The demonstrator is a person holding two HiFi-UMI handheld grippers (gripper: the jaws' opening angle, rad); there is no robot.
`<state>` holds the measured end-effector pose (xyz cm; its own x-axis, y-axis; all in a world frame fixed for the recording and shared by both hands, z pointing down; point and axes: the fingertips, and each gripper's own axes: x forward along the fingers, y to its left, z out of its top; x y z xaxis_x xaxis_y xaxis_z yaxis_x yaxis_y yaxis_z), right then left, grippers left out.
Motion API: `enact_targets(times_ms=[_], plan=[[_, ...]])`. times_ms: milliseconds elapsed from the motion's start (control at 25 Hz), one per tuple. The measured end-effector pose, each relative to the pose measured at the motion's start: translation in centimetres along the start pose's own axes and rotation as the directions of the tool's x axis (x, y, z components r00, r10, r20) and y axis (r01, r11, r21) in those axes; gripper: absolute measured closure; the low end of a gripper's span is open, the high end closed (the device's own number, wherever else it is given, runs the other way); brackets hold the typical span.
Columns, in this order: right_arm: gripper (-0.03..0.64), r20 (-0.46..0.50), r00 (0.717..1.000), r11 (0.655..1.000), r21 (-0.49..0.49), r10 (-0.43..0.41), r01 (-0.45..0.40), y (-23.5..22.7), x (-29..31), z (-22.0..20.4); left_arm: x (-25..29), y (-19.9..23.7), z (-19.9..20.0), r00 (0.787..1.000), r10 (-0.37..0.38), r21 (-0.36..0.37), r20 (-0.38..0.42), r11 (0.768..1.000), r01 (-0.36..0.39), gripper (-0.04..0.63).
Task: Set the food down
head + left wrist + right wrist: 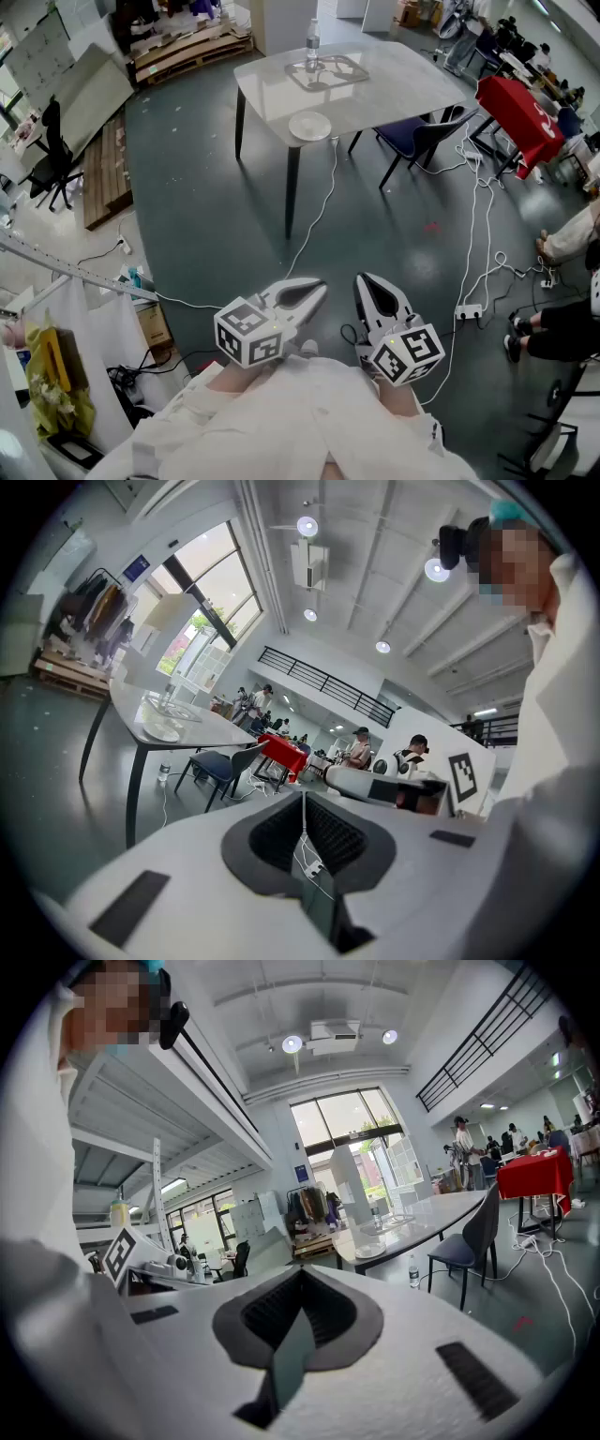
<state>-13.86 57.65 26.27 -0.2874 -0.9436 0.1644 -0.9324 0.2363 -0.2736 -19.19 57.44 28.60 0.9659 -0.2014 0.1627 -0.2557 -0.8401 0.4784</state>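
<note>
Left gripper [317, 287] and right gripper [367, 281] fingers sit closed and empty, well apart from the surface [403, 89], so no food may reach it.

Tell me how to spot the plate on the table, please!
Find the big pale table standing on the dark floor. The plate lies at its near edge, above one black leg. It is round and white, unlike the squarish tray and the upright bottle farther back.
</note>
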Motion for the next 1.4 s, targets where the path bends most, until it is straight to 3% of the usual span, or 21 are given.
enact_targets(times_ms=[320, 920, 1240, 1400], plan=[[0.615, -0.008, 1.0, 0.999, -0.027, 0.02, -0.02, 0.7, 0.3, 0.0, -0.6, 0.5, -0.2, 1.0, 0.024, 0.049, -0.016, 0.999, -0.023, 0.575], [0.614, 0.014, 1.0, 0.998, 0.056, -0.002, 0.001, -1.6, -1.1, -0.6, 0.9, 1.4, -0.3, 0.998, 0.043, 0.073, -0.037, 0.997, -0.04, 0.575], [0.614, -0.136, 0.991, 0.997, 0.078, 0.007, 0.004, -2.7, -2.8, -5.5, 2.2, 0.3, -3.7, 0.997, 0.08, -0.031, -0.024, 0.996, -0.081, 0.575], [0.614, -0.14, 0.99, 0.995, 0.095, 0.009, 0.004, -3.8, -2.5, -5.5, 3.3, 0.2, -4.3, 0.996, 0.069, -0.025, -0.058, 0.997, -0.071, 0.575]])
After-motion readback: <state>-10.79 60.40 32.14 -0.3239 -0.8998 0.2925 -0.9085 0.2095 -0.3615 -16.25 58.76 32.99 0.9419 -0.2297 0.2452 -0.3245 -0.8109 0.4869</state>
